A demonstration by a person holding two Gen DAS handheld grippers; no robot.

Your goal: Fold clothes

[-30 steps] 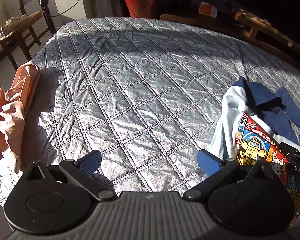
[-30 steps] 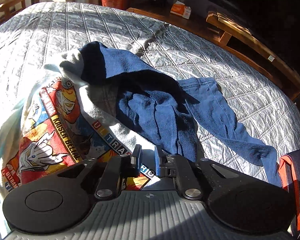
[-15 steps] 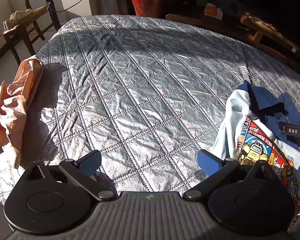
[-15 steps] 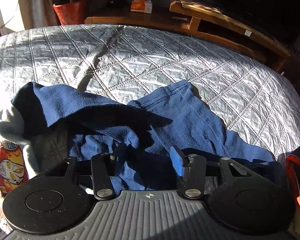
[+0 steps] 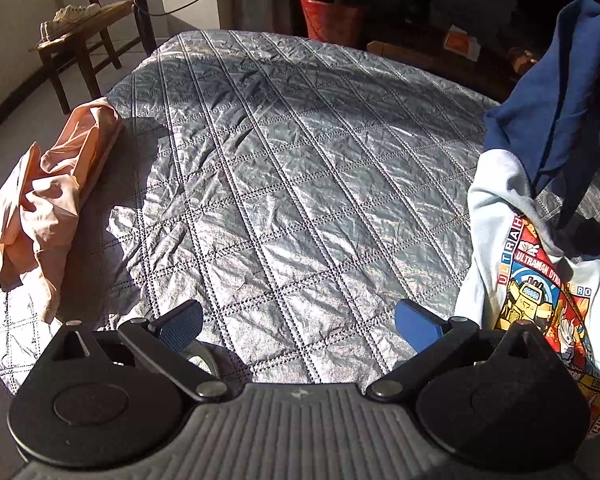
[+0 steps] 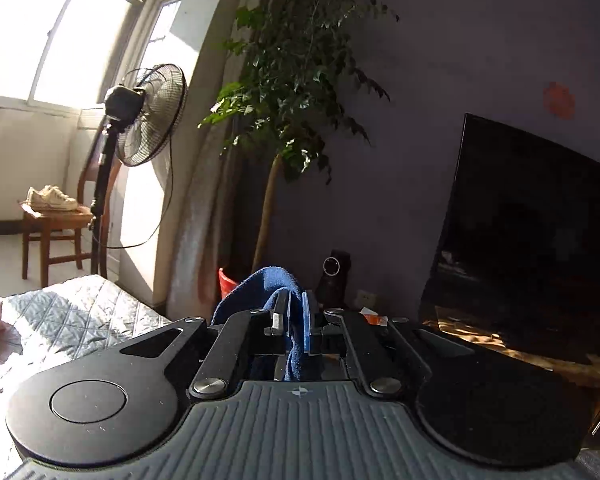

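Right claw [image 6: 296,316] was raised and level, pinching the blue garment [image 6: 260,292] lifted above the quilted bed [image 5: 300,168]. Left claw [image 5: 300,320] hovered low over the quilt, spread, empty; printed shirt [image 5: 540,304] lay at right.

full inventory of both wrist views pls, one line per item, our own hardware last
quilted bedspread: 1, silver-grey, covers the bed
peach garment: 1, peach, crumpled at the bed's left edge
blue garment: 1, dark blue, lifted above the bed's right side, pinched in the right tongs
printed shirt: 1, pale blue with cartoon print, bed's right side, beneath the blue garment
wooden chair: 1, brown, by the window
sneakers: white, on the chair seat
standing fan: 1, black, beside the chair
potted tree: 1, green, red pot
TV: 1, black, right wall
left tongs: 1, black, blue pads, open, empty
right tongs: 1, black, shut on cloth
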